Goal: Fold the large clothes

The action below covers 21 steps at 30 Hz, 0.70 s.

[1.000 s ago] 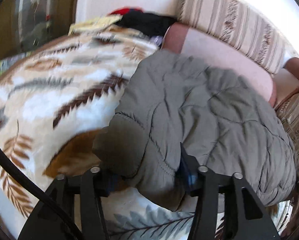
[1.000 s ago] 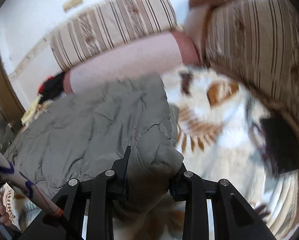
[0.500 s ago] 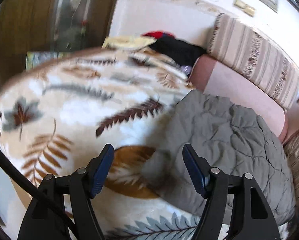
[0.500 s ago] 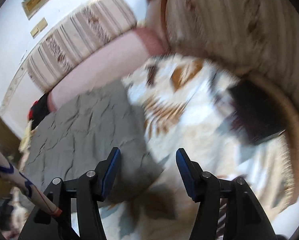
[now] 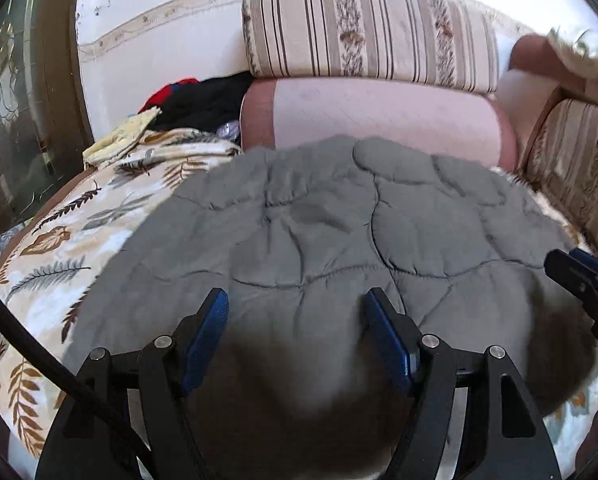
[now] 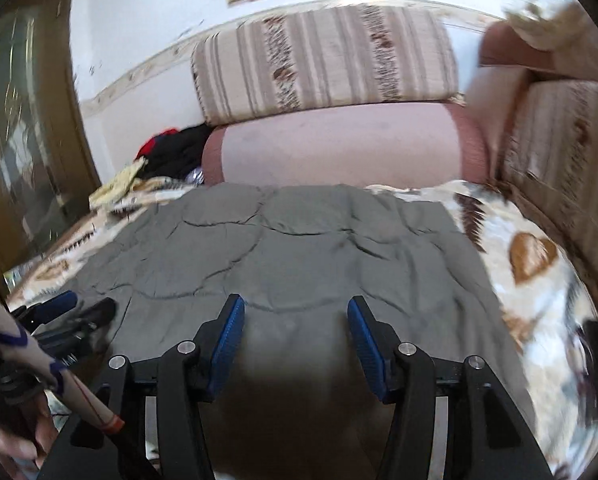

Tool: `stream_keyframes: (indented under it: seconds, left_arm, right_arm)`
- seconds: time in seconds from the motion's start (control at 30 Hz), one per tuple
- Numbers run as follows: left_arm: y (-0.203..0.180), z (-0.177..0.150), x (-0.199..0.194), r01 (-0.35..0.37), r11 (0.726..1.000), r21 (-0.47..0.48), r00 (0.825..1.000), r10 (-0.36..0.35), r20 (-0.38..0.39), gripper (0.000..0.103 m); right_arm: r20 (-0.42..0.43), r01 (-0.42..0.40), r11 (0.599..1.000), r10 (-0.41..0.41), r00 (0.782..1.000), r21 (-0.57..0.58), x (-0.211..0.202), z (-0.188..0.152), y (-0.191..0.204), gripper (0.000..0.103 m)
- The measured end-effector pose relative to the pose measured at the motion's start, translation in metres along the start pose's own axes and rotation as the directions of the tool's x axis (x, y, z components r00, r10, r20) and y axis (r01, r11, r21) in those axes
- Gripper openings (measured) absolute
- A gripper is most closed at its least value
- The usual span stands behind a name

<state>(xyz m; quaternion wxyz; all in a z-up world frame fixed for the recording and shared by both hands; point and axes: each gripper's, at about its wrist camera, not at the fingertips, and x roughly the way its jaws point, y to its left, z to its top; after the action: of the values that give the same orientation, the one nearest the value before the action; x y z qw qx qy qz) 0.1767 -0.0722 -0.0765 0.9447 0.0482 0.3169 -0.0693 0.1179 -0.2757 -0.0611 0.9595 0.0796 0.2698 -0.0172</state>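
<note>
Grey quilted garment (image 6: pixel 299 248) lies flat — long axis sideways — along pink bolster (image 6: pixel 339 144)

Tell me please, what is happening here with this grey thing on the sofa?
A person is folding a grey quilted garment with a handheld gripper in each hand. The garment lies spread over a leaf-patterned blanket on the sofa, in front of a pink bolster. The left gripper and the right gripper both hang above its near edge with jaws open, holding nothing. A pile of dark clothes sits at the far left corner.
</note>
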Motion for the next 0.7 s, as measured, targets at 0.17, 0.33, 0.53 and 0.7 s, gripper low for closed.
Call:
stream_keyframes:
  seconds: [0.17, 0.33, 0.53, 0.7]
  left_arm:
    - [-0.003, -0.009, 0.023, -0.01, 0.999, 0.045, 0.999, 0.011, -0.032, 0.071]
    - [-0.006, -0.012, 0.033, -0.023, 0.998, 0.052, 0.999, 0.025, -0.032, 0.071]
    - [-0.008, -0.016, 0.034, -0.036, 0.998, 0.046, 0.999, 0.036, -0.014, 0.071]
    - [-0.009, -0.018, 0.035, -0.038, 0.998, 0.048, 0.999, 0.038, -0.006, 0.071]
  right_arm:
    - [-0.09, 0.024, 0.999, -0.027, 0.996, -0.035, 0.042, -0.016, 0.005, 0.059]
    - [-0.125, 0.048, 0.996, -0.057, 0.991, -0.078, 0.059, -0.027, 0.005, 0.06]
    - [-0.127, 0.04, 0.994, -0.053, 0.99, -0.1, 0.064, -0.031, 0.005, 0.06]
    - [-0.123, 0.048, 0.993, -0.061, 0.991, -0.112, 0.065, -0.032, 0.007, 0.06]
